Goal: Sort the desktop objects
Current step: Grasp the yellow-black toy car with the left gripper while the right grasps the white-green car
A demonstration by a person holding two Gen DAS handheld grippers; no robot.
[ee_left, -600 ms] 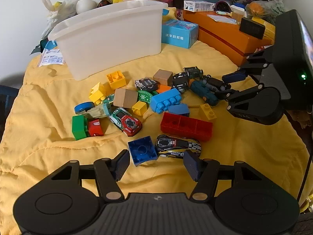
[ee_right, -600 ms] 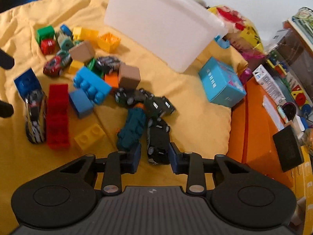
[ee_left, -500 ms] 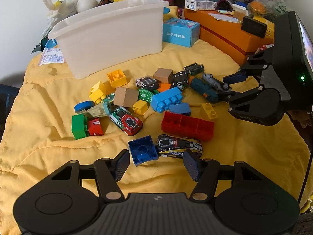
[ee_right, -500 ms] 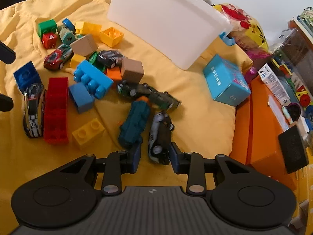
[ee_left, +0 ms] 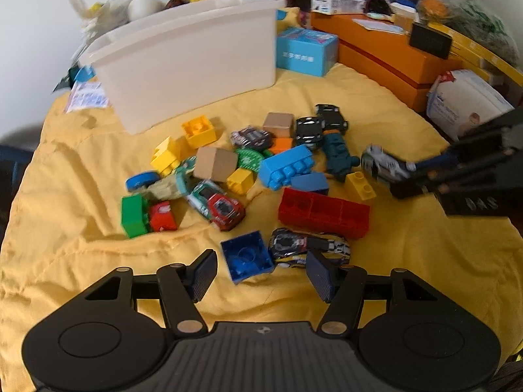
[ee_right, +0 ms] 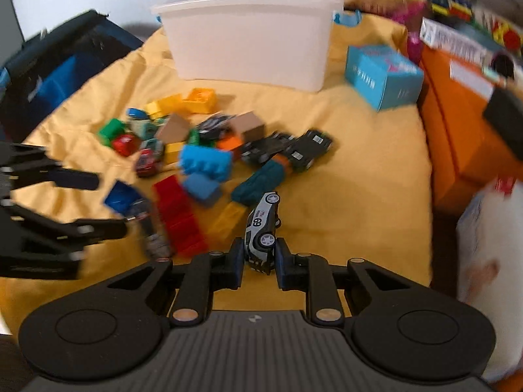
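The silver toy car (ee_right: 263, 228) marked 69 sits pinched between the jaws of the right gripper (ee_right: 260, 258), held by its rear half with its nose pointing forward, lifted above the yellow cloth (ee_right: 359, 176) near the desk's right edge. It looks small, rigid and light, with glossy sides that could slip, so a hold across the body between the wheels seems safest, and the present grip on the tail end may let it pivot. The left gripper (ee_left: 261, 272) hovers low at the near edge with its jaws spread and holding nothing, a blue square brick (ee_left: 246, 256) and a black-and-yellow car (ee_left: 307, 248) lying just ahead between them. Beyond those, the red long brick (ee_left: 323, 212), light blue brick (ee_left: 286, 166), teal vehicle (ee_left: 338, 156), dark cars, yellow bricks and the red-and-green car (ee_left: 217, 204) crowd the middle of the cloth, touching one another. The white bin (ee_left: 186, 65) stands at the far edge, open at the top, with bare cloth in front of it and to the right of the pile for a carry. The orange boxes (ee_left: 392, 52) and blue carton (ee_left: 305, 50) hem in the far right corner.
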